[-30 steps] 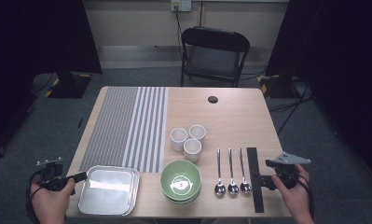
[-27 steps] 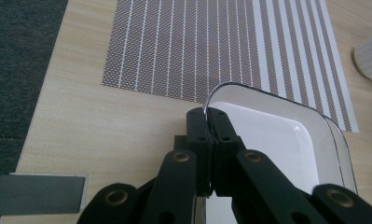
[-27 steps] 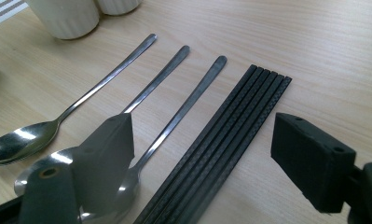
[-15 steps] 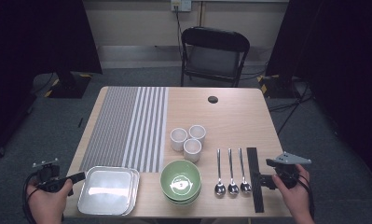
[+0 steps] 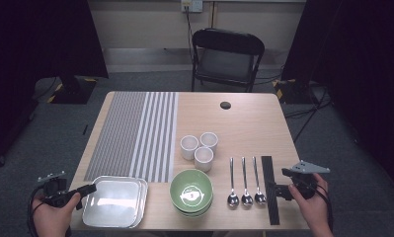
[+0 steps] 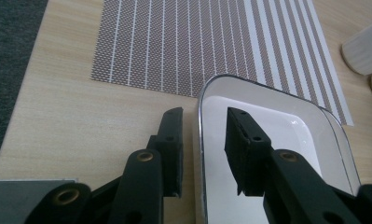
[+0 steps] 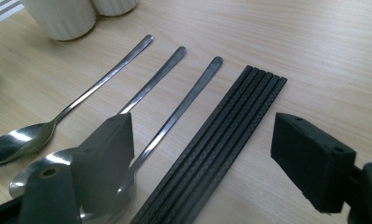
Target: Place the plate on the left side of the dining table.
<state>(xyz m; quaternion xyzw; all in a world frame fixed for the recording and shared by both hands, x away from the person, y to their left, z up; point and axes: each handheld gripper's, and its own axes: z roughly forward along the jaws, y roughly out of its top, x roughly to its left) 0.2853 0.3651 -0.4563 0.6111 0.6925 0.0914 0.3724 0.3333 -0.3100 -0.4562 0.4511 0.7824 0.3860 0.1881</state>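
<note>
A shiny metal tray point(image 5: 116, 200) lies at the table's near left corner. My left gripper point(image 5: 88, 190) is level with its left edge. In the left gripper view the tray's rim point(image 6: 200, 116) runs between the two jaws of the left gripper point(image 6: 204, 140). Those jaws have just been opening, and the pads stand off the rim on both sides. My right gripper point(image 5: 278, 190) hangs at the near right. Its jaws are spread wide, as the right gripper point(image 7: 207, 158) straddles a row of black chopsticks point(image 7: 225, 135) without touching them.
A striped grey placemat point(image 5: 135, 133) covers the table's left half. Stacked green bowls point(image 5: 191, 191), three white cups point(image 5: 199, 148) and three spoons point(image 5: 244, 182) fill the near middle. A black disc point(image 5: 225, 105) lies far back, with a folding chair point(image 5: 226, 57) beyond.
My left hand has drifted slightly toward the near edge beside the tray. The right hand and the tableware have kept still.
</note>
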